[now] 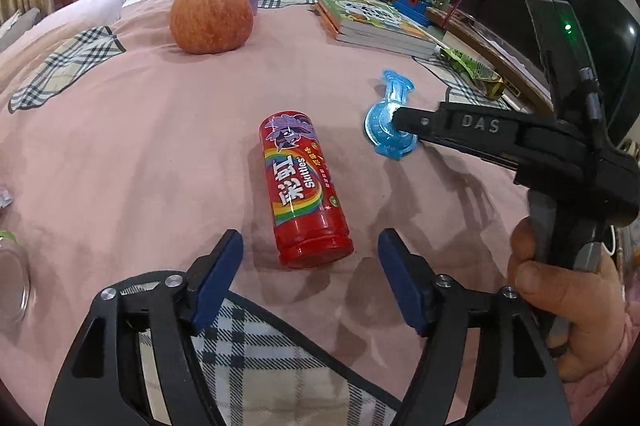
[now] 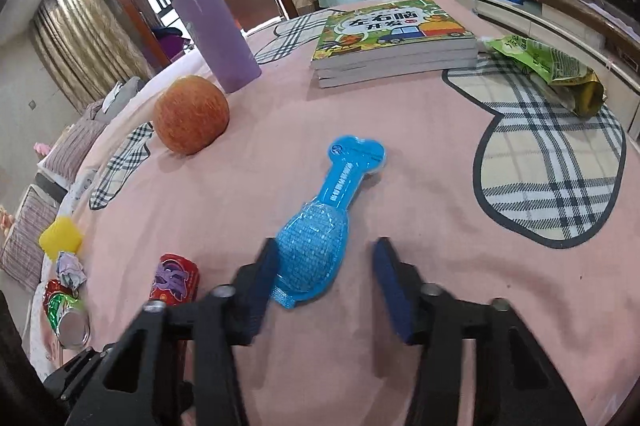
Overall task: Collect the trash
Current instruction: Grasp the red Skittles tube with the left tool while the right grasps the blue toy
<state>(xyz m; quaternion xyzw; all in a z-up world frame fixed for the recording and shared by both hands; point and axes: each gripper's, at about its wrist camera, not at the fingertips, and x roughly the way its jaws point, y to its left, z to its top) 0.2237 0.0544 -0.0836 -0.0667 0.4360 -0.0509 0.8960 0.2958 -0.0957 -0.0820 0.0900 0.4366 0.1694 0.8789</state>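
A red Skittles tube (image 1: 304, 186) lies on the pink cover, its near end between the blue pads of my left gripper (image 1: 310, 246). The jaws stand open and clear of the tube on both sides. A blue bone-shaped plastic pack (image 2: 324, 226) lies flat ahead of my right gripper (image 2: 326, 262); its wide end sits between the jaws. The left pad (image 2: 264, 266) touches the pack's edge, while the right pad stands apart from it. In the left wrist view the right gripper (image 1: 404, 124), held by a hand (image 1: 560, 286), reaches over the pack (image 1: 380, 130).
An apple (image 2: 192, 114), a purple cup (image 2: 216, 38) and a stack of books (image 2: 396, 34) stand further back. A green snack bag (image 2: 548, 66) lies at the right edge. A crushed can (image 2: 66, 310), crumpled paper (image 2: 70, 268) and a yellow block (image 2: 60, 238) sit at the left.
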